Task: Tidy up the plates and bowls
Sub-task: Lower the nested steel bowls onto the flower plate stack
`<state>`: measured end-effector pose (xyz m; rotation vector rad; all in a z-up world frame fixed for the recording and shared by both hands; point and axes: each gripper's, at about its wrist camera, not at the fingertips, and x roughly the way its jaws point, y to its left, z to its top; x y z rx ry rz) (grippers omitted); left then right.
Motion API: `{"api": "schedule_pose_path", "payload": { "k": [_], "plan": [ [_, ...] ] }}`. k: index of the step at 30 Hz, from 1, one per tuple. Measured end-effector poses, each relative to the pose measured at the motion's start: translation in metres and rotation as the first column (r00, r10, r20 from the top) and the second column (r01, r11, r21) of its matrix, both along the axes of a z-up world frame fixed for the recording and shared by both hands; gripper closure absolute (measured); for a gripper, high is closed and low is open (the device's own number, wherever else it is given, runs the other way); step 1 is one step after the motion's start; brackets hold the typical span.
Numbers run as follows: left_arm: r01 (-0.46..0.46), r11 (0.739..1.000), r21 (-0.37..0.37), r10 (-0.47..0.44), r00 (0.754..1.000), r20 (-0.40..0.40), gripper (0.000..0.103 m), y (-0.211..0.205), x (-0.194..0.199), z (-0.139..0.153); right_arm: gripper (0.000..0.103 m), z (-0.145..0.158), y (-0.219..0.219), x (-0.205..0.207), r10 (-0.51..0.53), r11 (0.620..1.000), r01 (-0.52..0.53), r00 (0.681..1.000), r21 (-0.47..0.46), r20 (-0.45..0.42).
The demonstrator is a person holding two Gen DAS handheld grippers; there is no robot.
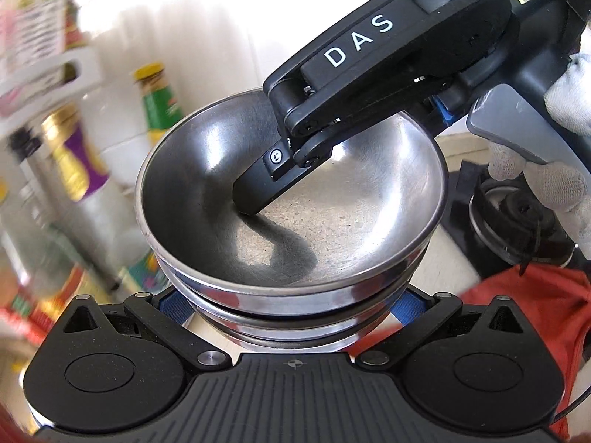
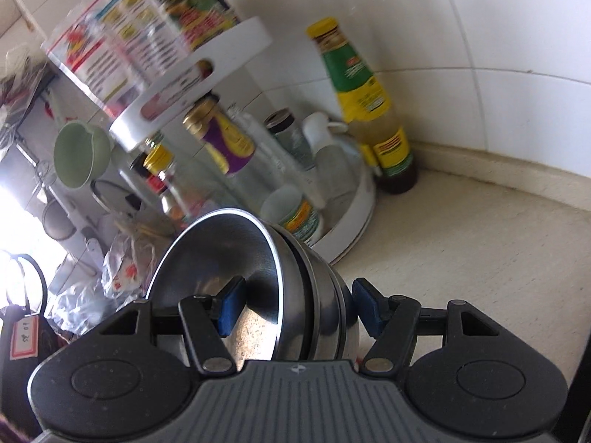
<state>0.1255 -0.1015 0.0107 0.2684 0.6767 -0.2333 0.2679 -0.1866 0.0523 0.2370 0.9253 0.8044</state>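
Note:
A nested stack of steel bowls fills the left wrist view, held off the counter and tilted. My left gripper is shut on the near side of the stack, its blue pads pressing from either side. My right gripper comes in from the upper right, with one black finger inside the top bowl and the other hidden behind the wall. In the right wrist view the stack of bowls sits between the blue pads of my right gripper, one pad inside the top bowl and one against the outside.
A white two-tier turntable rack crowded with sauce bottles and jars stands behind the bowls, beside a tall green-labelled bottle in the tiled corner. Beige counter spreads to the right. A stove burner and red cloth lie right of the stack.

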Motion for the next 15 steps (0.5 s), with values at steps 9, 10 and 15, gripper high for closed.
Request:
{"api": "schedule_pose_path", "payload": {
  "k": [9, 10, 15],
  "plan": [
    [-0.014, 1.0, -0.013, 0.013, 0.999, -0.043, 0.0, 0.03, -0.062, -0.013, 0.042, -0.023, 0.028, -0.047, -0.002, 1.0, 0.001, 0.998, -0.02, -0.058],
    [-0.011, 1.0, -0.012, 0.011, 0.999, -0.047, 0.0, 0.034, -0.072, -0.015, 0.042, -0.026, 0.03, -0.053, -0.006, 1.0, 0.005, 0.998, -0.023, -0.065],
    [0.011, 1.0, -0.018, -0.012, 0.997, -0.083, 0.0, 0.039, -0.094, -0.028, 0.042, -0.04, 0.037, -0.077, -0.026, 0.999, 0.022, 0.995, -0.04, -0.093]
  ]
}}
